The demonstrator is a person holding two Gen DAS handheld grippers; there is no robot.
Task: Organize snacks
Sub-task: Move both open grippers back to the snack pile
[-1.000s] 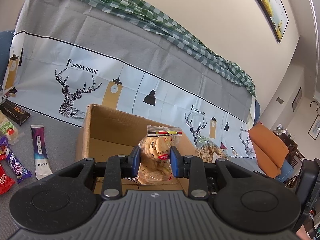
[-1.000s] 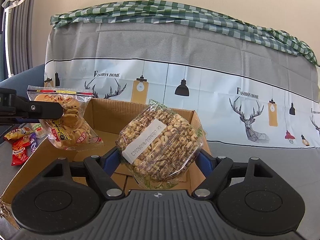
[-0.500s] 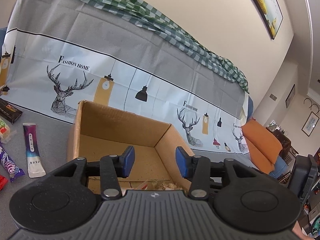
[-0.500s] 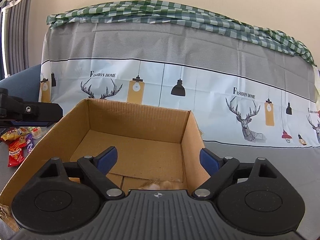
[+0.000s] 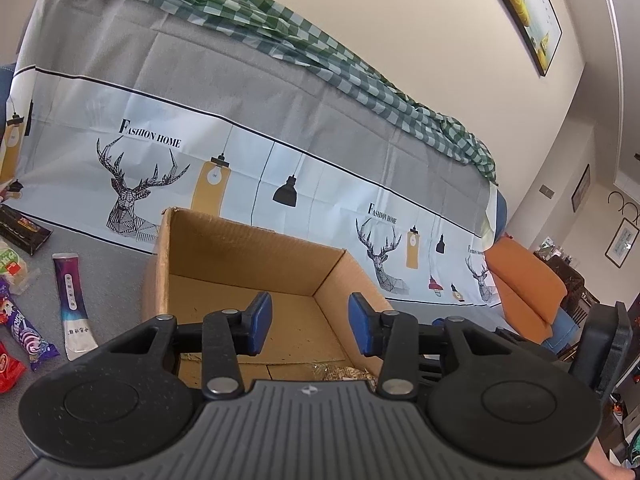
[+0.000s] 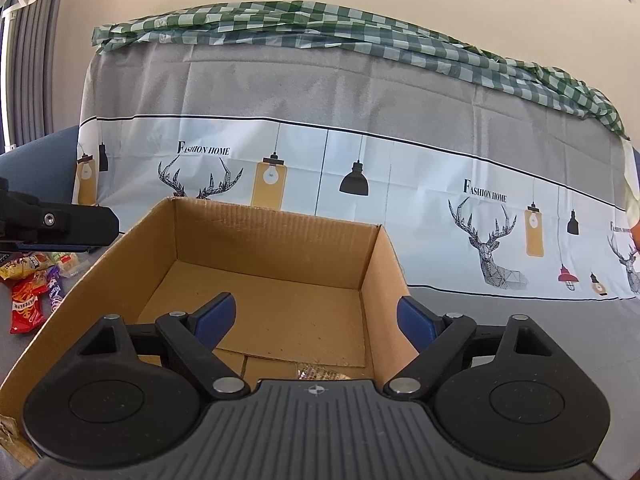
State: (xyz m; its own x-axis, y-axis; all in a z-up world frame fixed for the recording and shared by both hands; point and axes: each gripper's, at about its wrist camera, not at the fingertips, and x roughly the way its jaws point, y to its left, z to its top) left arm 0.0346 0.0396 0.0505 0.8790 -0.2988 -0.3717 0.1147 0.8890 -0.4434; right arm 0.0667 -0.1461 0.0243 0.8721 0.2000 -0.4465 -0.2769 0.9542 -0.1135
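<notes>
You are holding your left gripper [image 5: 310, 328] with its blue-padded jaws spread apart and nothing between them, hovering over the near right part of the open brown cardboard box [image 5: 256, 258]. Your right gripper [image 6: 316, 320] is also standing wide open and carrying nothing, its blue pads poised above the box's [image 6: 276, 240] near edge. Just beyond each gripper body, a clear bag of golden puffed snacks [image 5: 346, 372] is lying on the box floor at the near end, only its top edge peeking out in the left wrist view and again in the right wrist view [image 6: 320, 372]. In the right wrist view, your left gripper's black finger [image 6: 60, 224] is reaching in from the far left, level with the box rim. On the grey cloth left of the box, a purple-and-white stick sachet [image 5: 74, 306] is lying just beside the box wall, with a purple wrapped bar [image 5: 28, 332], a red snack packet [image 5: 8, 370] and a dark rectangular packet [image 5: 22, 230] further left. Behind the box, a grey-and-white deer-print cover [image 6: 360, 128] is hanging over a sofa back, topped by a green checked cloth [image 6: 360, 28].
</notes>
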